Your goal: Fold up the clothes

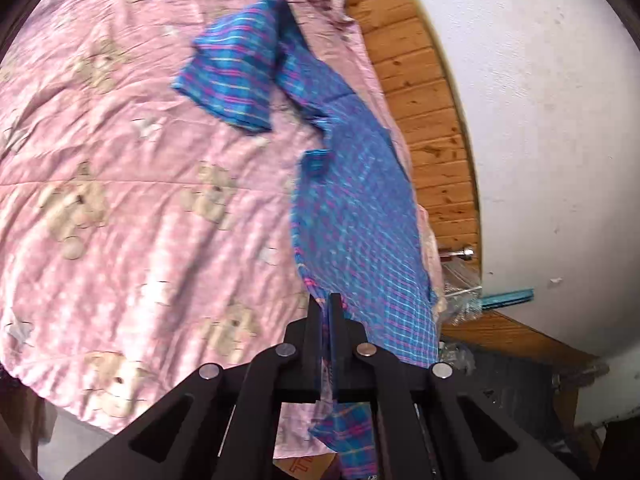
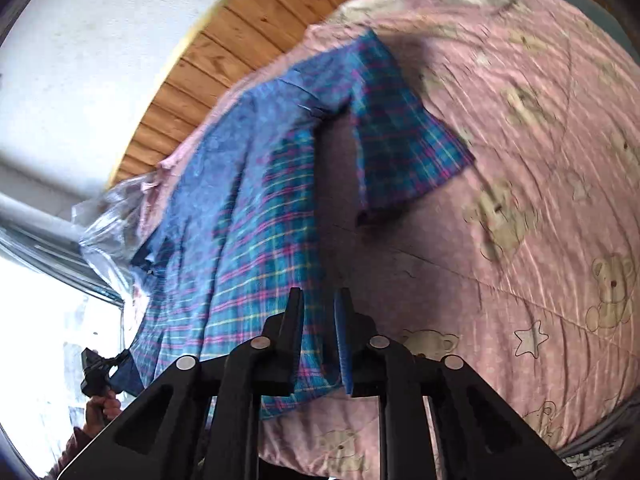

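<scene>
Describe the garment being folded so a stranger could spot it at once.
Start at the pink quilt printed with teddy bears covering the bed. Along its edge nearest the wooden wall panelling lies a short-sleeved blue plaid shirt, one corner pinched in the left tool. It is the only blue, checked fabric there.

The left gripper point(image 1: 329, 308) has its two black fingers point(image 1: 313, 332) squeezed tight on the edge of a blue checked shirt point(image 1: 360, 216). A bit of the shirt hangs down below the fingers. The rest stretches away along the side of a pink blanket point(image 1: 120, 200) with teddy bears on it. One short sleeve point(image 1: 232, 76) lies flat on the blanket. Beside the bed is a wood wall point(image 1: 428, 112), then a white wall point(image 1: 540, 120).
</scene>
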Available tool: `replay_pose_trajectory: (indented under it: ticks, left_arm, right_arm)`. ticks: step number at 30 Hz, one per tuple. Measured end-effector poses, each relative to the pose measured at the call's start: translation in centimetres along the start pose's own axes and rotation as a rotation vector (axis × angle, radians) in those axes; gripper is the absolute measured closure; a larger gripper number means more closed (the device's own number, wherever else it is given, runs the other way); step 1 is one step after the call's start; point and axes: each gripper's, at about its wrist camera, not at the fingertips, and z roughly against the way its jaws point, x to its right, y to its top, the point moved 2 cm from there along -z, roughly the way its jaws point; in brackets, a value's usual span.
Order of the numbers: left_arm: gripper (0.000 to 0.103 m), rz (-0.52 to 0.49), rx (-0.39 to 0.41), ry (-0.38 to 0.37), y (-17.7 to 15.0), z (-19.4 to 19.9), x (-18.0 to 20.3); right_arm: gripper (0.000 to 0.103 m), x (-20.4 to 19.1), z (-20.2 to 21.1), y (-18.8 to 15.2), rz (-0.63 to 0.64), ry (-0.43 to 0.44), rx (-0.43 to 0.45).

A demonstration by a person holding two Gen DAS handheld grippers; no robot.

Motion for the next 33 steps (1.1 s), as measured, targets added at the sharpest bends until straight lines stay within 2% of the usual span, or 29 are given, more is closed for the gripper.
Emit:
replay_pose_trajectory:
  ticks: [2,3,4,7,8,10,12,13,14,15,16,18,20,21,22,24,28,30,32,33]
  left_arm:
    - [0.084,0.031,0.003,0.115,-0.5,-0.6,-2.3]
    - [0.077,0.055,0.003,0.142,-1.0,-0.7,-3.3]
    - [0.075,0.074,0.009,0.142,-1.8,-0.5,-4.4]
    - [0.058,0.099,0.053,0.121,-3.6,0.3,-5.9]
    - [0.056,0.097,0.066,0.129,-4.2,0.5,-6.1]
    - [0.055,0.075,0.091,0.146,-5.1,0.8,-5.6]
    - [0.055,0.021,0.108,0.079,-5.4,0.2,-3.6]
    - [0.055,-0.002,0.098,0.054,-5.5,-0.4,-2.9]
    - [0.054,-0.017,0.075,0.037,-5.4,-1.4,-2.2]
    - [0.054,-0.028,0.047,0.039,-5.3,-2.6,-1.8]
    - [0.054,-0.037,0.022,0.064,-5.2,-3.5,-1.6]
    - [0.054,-0.049,-0.012,0.113,-5.1,-4.8,-1.8]
    - [0.054,-0.048,-0.016,0.133,-5.0,-5.3,-1.9]
    - [0.054,-0.046,-0.014,0.133,-5.0,-5.3,-2.0]
    - [0.054,-0.047,-0.013,0.132,-5.1,-5.2,-2.0]
    - [0.054,-0.049,-0.008,0.130,-5.2,-5.2,-2.1]
    - [0.054,-0.057,-0.001,0.147,-5.5,-5.2,-2.0]
    - [0.054,-0.074,-0.011,0.175,-5.7,-5.3,-1.7]
    - [0.054,-0.094,-0.029,0.210,-6.1,-5.4,-1.4]
    - [0.054,-0.106,-0.037,0.226,-6.3,-5.5,-1.3]
  right_arm:
    - [0.074,1.6,-1.8,-1.2,-0.048,-0.014,-0.028]
    - [0.068,1.9,-2.1,-2.0,-0.061,0.009,-0.029]
    - [0.063,2.2,-2.3,-2.8,-0.075,0.032,-0.029]
    - [0.053,2.4,-2.6,-4.8,-0.056,0.034,-0.018]
    - [0.052,2.4,-2.8,-5.4,-0.041,0.017,-0.031]
    - [0.052,1.9,-4.1,-6.5,0.022,-0.027,-0.084]
    - [0.051,0.7,-4.3,-7.1,0.113,-0.043,-0.081]
    - [0.056,0.2,-4.4,-7.1,0.135,-0.019,-0.102]
    - [0.062,-0.4,-4.4,-7.0,0.140,0.033,-0.123]
    - [0.081,-1.3,-4.2,-6.8,0.139,0.104,-0.140]
    - [0.090,-2.2,-3.5,-6.3,0.116,0.186,-0.141]
    - [0.090,-3.8,-0.6,-4.4,-0.006,0.395,-0.095]
    - [0.088,-4.6,2.3,-2.2,-0.102,0.541,-0.015]
    - [0.085,-4.7,3.0,-1.5,-0.105,0.548,0.011]
    - [0.071,-4.7,3.7,-0.9,-0.105,0.551,0.037]
    - [0.059,-3.8,1.7,-1.3,-0.071,0.465,-0.008]
    - [0.057,-2.1,-2.3,-2.7,0.005,0.292,-0.092]
    - [0.055,-1.8,-3.5,-4.3,0.035,0.268,-0.107]
    - [0.054,-1.7,-3.7,-5.8,0.031,0.316,-0.122]
    - [0.054,-1.8,-3.6,-6.6,0.049,0.309,-0.136]
